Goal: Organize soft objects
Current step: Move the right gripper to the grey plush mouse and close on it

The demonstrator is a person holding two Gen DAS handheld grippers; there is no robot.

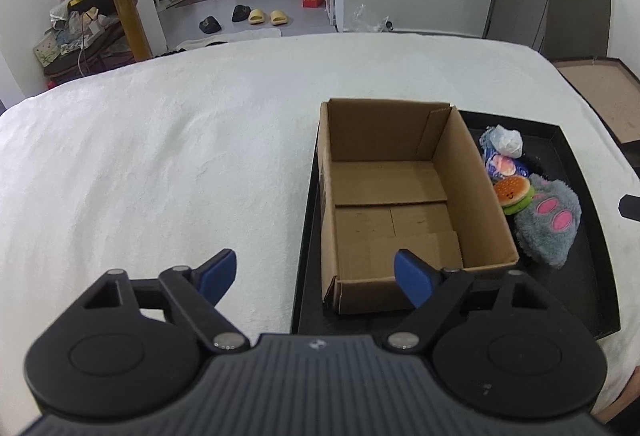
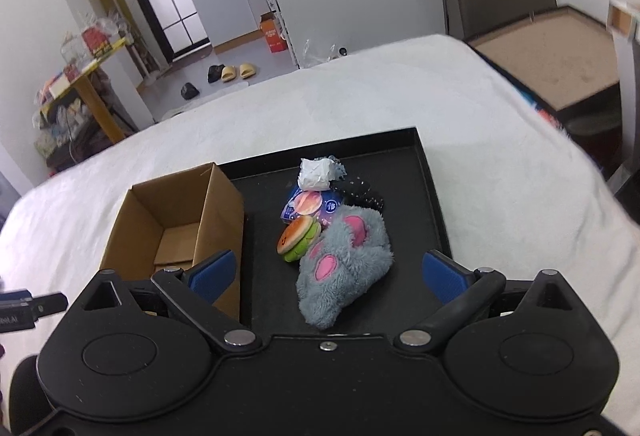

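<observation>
1. Right tongs [image 2: 327, 274] gape wide over the grey plush paw [image 2: 344, 264], nothing gripped; the burger toy [image 2: 298, 239] touches it, so a closing pinch may drag both.
2. Left tongs [image 1: 315, 276] are also wide and empty, hovering at the near wall of the cardboard box [image 1: 404, 195] on the black tray [image 1: 576, 236]; they could nudge it.
3. Only the right view shows a dark spotted item [image 2: 362, 195], perhaps a hair tie.
</observation>
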